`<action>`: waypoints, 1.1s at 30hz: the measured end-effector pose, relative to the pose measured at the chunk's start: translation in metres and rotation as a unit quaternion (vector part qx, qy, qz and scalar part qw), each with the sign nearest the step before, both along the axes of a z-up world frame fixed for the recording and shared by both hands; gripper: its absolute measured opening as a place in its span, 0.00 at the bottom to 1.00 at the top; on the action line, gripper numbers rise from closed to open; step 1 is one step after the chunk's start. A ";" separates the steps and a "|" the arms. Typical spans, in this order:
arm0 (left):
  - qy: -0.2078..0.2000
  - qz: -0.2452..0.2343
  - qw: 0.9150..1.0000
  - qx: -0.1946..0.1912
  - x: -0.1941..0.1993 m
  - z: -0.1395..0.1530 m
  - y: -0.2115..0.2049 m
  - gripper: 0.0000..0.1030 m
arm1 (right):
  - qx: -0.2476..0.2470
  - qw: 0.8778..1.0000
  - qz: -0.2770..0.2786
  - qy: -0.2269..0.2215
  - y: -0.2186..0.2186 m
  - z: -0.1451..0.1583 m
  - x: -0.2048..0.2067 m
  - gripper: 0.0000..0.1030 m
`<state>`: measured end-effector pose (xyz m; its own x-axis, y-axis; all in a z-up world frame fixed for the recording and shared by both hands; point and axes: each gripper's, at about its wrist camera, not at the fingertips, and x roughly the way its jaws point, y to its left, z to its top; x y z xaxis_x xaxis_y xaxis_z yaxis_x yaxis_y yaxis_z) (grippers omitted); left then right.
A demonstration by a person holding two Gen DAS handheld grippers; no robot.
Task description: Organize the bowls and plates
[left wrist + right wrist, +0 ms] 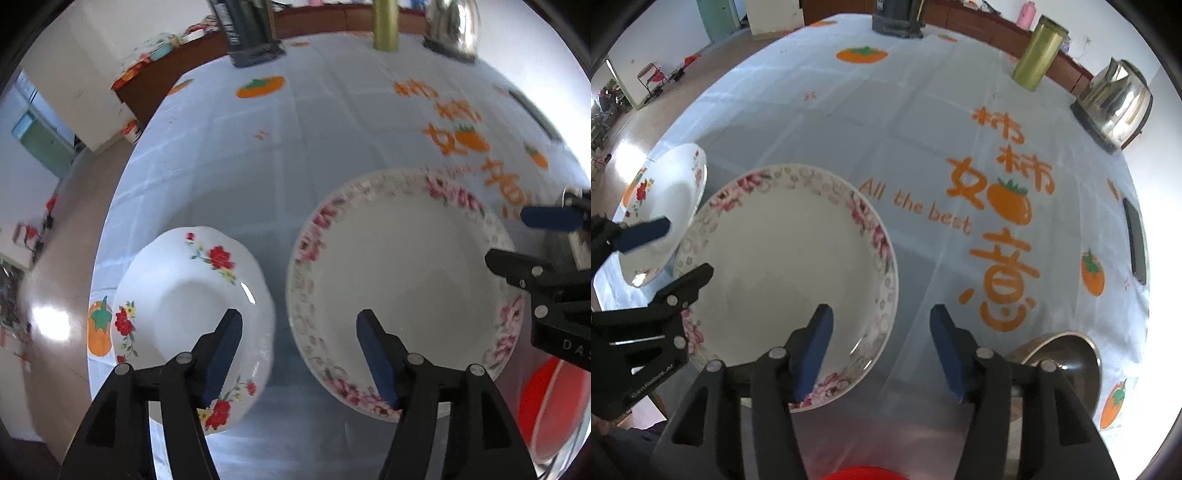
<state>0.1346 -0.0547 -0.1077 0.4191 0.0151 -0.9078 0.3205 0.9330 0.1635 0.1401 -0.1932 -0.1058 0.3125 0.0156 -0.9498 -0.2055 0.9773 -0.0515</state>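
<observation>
A large plate with a pink-flower rim (pixel 399 280) (pixel 783 266) lies flat on the table. Just left of it sits a smaller white plate with red flowers (pixel 184 295) (pixel 665 184), close to the table's left edge. My left gripper (pixel 301 354) is open and points down over the gap between the two plates, one pad above each plate's inner rim. My right gripper (pixel 881 347) is open too; its left pad hangs over the pink plate's right rim and its right pad over bare cloth. Each gripper shows at the other view's edge: the right gripper (pixel 528 240), the left gripper (pixel 672 254). Neither holds anything.
A steel bowl (pixel 1060 354) stands at the near right, and a red object (pixel 857 472) (pixel 554 406) lies at the near edge. At the back are a kettle (pixel 1115 99), a green can (pixel 1038 55) and a dark container (pixel 897 18). A dark phone (pixel 1136 240) lies far right.
</observation>
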 end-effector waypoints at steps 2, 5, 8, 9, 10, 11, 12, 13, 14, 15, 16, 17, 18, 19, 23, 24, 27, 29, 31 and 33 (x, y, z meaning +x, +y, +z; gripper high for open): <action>-0.002 0.019 1.000 -0.016 0.002 0.006 0.013 0.65 | 0.004 1.000 -0.001 -0.007 0.001 0.007 0.001 0.54; -0.003 0.050 0.998 -0.024 0.005 0.012 0.035 0.65 | 0.018 1.000 0.007 -0.021 0.007 0.020 0.003 0.54; -0.003 0.089 0.996 -0.024 0.006 0.015 0.064 0.65 | 0.034 0.999 0.015 -0.035 0.018 0.030 0.006 0.54; -0.001 0.101 0.995 -0.024 0.005 0.015 0.072 0.65 | 0.046 0.998 0.019 -0.039 0.024 0.034 0.007 0.52; 0.002 0.115 0.993 -0.026 0.005 0.014 0.083 0.65 | 0.057 0.997 0.021 -0.041 0.028 0.036 0.009 0.52; 0.006 0.132 0.991 -0.027 0.005 0.013 0.095 0.65 | 0.070 0.996 0.024 -0.042 0.033 0.038 0.010 0.51; 0.009 0.151 0.988 -0.026 0.006 0.011 0.108 0.65 | 0.082 0.995 0.030 -0.039 0.041 0.040 0.013 0.49; 0.010 0.163 0.986 -0.025 0.006 0.010 0.115 0.65 | 0.087 0.995 0.037 -0.036 0.048 0.040 0.015 0.47; 0.016 0.183 0.983 -0.027 0.007 0.007 0.130 0.65 | 0.090 0.994 0.043 -0.035 0.054 0.039 0.016 0.43; 0.022 0.196 0.980 -0.029 0.007 0.005 0.140 0.65 | 0.093 0.994 0.053 -0.034 0.064 0.039 0.019 0.41; 0.026 0.205 0.978 -0.030 0.007 0.002 0.146 0.65 | 0.093 0.993 0.061 -0.033 0.072 0.039 0.021 0.40; 0.031 0.218 0.975 -0.031 0.007 0.000 0.155 0.65 | 0.092 0.993 0.068 -0.031 0.080 0.038 0.022 0.40; 0.034 0.224 0.973 -0.035 0.008 -0.002 0.161 0.65 | 0.090 0.992 0.078 -0.029 0.090 0.036 0.024 0.39; 0.038 0.231 0.971 -0.044 0.007 -0.003 0.169 0.65 | 0.088 0.992 0.086 -0.027 0.100 0.034 0.027 0.38; 0.042 0.241 0.968 -0.053 0.009 -0.008 0.179 0.65 | 0.093 0.990 0.105 -0.013 0.127 0.024 0.037 0.38; 0.044 0.243 0.967 -0.054 0.009 -0.009 0.182 0.65 | 0.095 0.990 0.108 -0.009 0.133 0.022 0.039 0.38; 0.049 0.245 0.966 -0.061 0.012 -0.015 0.187 0.65 | 0.090 0.989 0.114 -0.004 0.151 0.012 0.048 0.38; 0.052 0.248 0.965 -0.066 0.013 -0.017 0.189 0.65 | 0.084 0.990 0.117 -0.003 0.157 0.009 0.054 0.35; 0.053 0.248 0.965 -0.066 0.015 -0.019 0.189 0.65 | 0.076 0.990 0.121 0.000 0.164 0.003 0.059 0.33; 0.054 0.249 0.964 -0.068 0.015 -0.021 0.190 0.65 | 0.068 0.990 0.123 0.003 0.168 -0.002 0.063 0.29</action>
<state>0.1496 0.1355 -0.1289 0.2931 0.0670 -0.9537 -0.1654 0.9860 0.0185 0.2032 -0.0253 -0.1081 0.2770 0.2187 -0.9356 -0.4381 0.8954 0.0796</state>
